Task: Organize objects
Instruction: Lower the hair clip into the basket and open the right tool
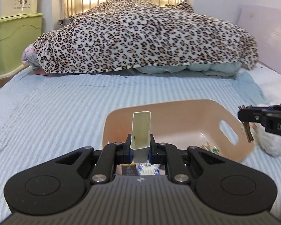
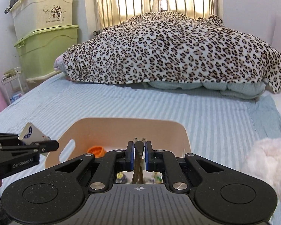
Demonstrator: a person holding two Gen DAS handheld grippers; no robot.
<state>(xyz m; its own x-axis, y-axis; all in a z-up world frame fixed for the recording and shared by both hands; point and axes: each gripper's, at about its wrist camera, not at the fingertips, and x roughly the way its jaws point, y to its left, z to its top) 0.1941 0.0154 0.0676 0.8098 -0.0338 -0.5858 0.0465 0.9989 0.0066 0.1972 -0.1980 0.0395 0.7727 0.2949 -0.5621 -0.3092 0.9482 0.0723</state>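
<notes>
A peach plastic bin (image 1: 178, 112) with a handle slot lies on the striped bed; it also shows in the right wrist view (image 2: 121, 125). My left gripper (image 1: 140, 148) is shut on a small pale carton box (image 1: 141, 129), held upright over the bin's near rim; the box also shows in the right wrist view (image 2: 31, 134). My right gripper (image 2: 140, 150) is shut on a brown hair clip (image 2: 138, 155) above the bin; the clip shows in the left wrist view (image 1: 248, 133). An orange item (image 2: 96, 150) and small packets (image 1: 209, 147) lie inside the bin.
A leopard-print blanket (image 1: 140, 39) is heaped across the far half of the bed. A white fluffy item (image 2: 267, 161) lies right of the bin. Green and cream storage boxes (image 2: 46, 43) stand stacked at the left wall. A metal bed frame (image 2: 159, 5) is at the back.
</notes>
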